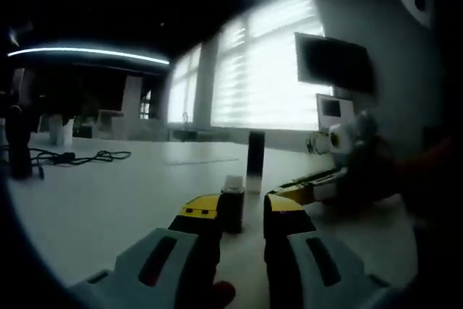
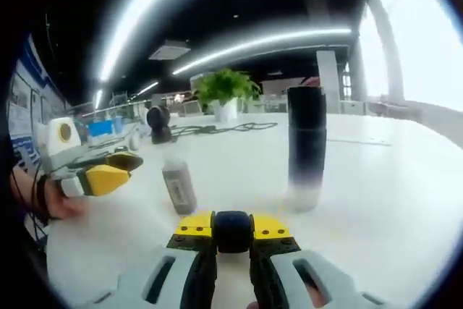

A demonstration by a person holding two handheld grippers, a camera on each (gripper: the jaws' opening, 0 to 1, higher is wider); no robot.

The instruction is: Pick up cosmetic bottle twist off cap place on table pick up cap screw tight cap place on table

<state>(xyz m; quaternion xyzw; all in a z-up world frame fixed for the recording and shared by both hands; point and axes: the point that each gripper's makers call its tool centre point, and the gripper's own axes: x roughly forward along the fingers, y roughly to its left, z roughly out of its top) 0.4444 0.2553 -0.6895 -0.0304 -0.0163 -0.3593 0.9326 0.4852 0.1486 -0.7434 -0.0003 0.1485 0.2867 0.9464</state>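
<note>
In the left gripper view, nearest the lens, the left gripper (image 1: pixel 242 211) stands with its yellow-tipped jaws spread apart, and a small dark cosmetic bottle (image 1: pixel 232 208) with a pale uncapped top stands upright on the white table (image 1: pixel 108 200) in the gap between them; whether either jaw touches it cannot be told. At about nine o'clock in that view a black cable (image 1: pixel 76 155) lies coiled on the table, well apart from the bottle. Just beyond the bottle, toward twelve o'clock, a tall dark cylinder (image 1: pixel 255 153) stands upright, and at about three o'clock the right gripper (image 1: pixel 307 192) comes in with its yellow tips toward the bottle. In the right gripper view, nearest the lens, the right gripper (image 2: pixel 233 231) has its jaws pressed closed on a round dark cap (image 2: pixel 233 231). At nine o'clock the left gripper (image 2: pixel 108 171) reaches in, a hand (image 2: pixel 54 204) behind it. The bottle (image 2: pixel 179 187) stands at about eleven o'clock from the cap, near the left gripper's tips, and the tall cylinder (image 2: pixel 307 146) rises at one o'clock. A potted plant (image 2: pixel 226 92) sits far back on the table (image 2: pixel 391 186).
</note>
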